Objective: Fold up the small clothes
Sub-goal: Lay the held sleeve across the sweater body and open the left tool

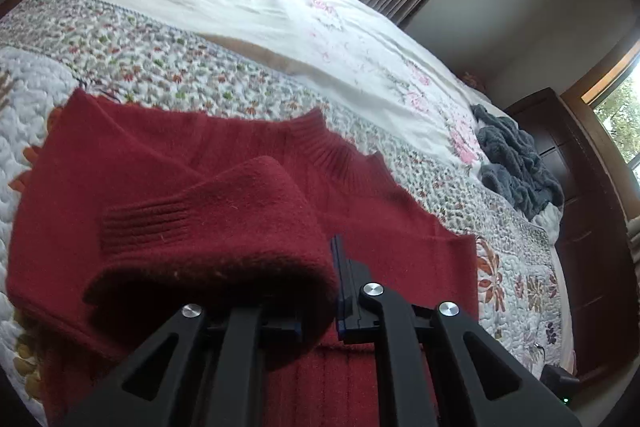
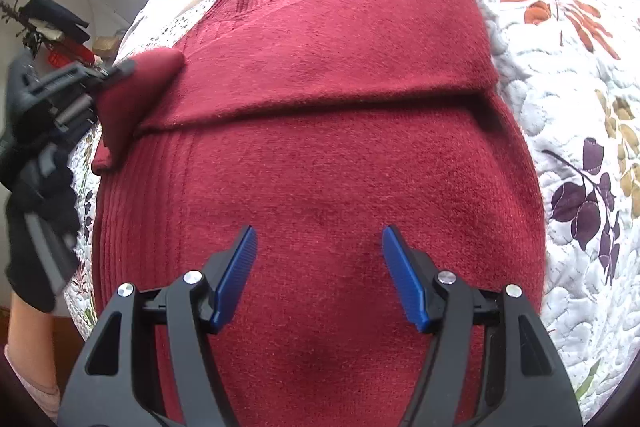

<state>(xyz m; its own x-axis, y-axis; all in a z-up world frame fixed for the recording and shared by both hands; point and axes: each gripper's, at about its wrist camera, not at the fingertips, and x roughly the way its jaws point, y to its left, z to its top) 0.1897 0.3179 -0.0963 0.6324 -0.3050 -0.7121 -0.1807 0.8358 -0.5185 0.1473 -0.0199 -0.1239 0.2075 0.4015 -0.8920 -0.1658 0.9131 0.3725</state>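
Left tongs (image 2: 120, 71) clamped on red sweater (image 2: 320, 167) sleeve (image 1: 224, 227), lifted over the body; right tongs (image 2: 318, 267) spread wide, empty, hovering above the lower half; sweater flat on the quilt (image 2: 580, 107) near the bed's front edge, collar toward the pillows; grey garment (image 1: 516, 163) crumpled at the bed's far side edge.

Black grippers w/ blue ribbed fingers (image 2: 404, 279), silver screws — black glove (image 2: 36, 211), pale sleeve (image 2: 38, 393).
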